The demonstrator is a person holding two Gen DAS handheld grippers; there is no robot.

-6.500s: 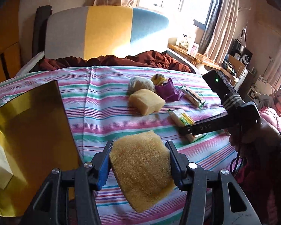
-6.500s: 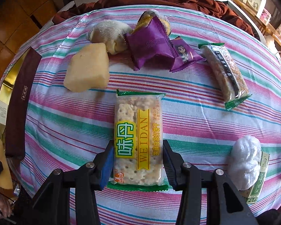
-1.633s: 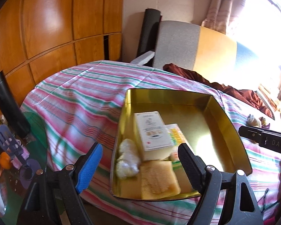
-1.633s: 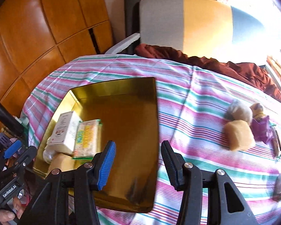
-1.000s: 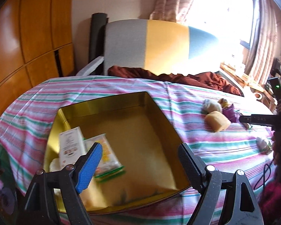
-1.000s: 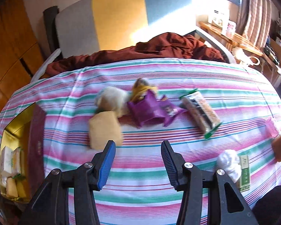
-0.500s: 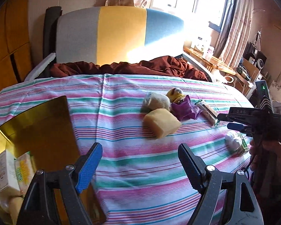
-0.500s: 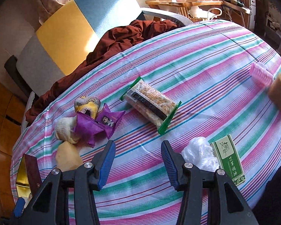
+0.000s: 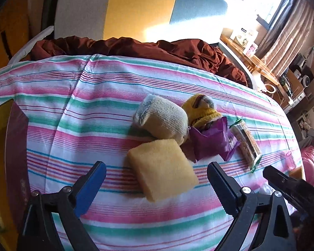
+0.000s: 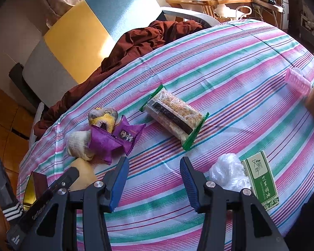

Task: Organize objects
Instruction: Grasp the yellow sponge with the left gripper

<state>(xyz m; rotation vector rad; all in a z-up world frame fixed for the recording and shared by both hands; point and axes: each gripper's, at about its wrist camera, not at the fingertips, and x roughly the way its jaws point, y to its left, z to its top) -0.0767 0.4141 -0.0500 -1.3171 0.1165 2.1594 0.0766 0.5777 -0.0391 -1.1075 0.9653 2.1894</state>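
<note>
The left gripper (image 9: 156, 176) is opening its jaws, with the yellow sponge (image 9: 162, 170) between them but not pressed. The sponge lies on the striped cloth (image 9: 94, 108), touching the rolled sock (image 9: 162, 120). The right gripper (image 10: 153, 176) stands open and empty, beside the white bag (image 10: 228, 172).

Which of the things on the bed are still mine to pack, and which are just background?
To pack:
yellow sponge
rolled socks
purple packets
cracker pack
white bag
green box
gold box

Background:
maroon blanket
chair back
side table
</note>
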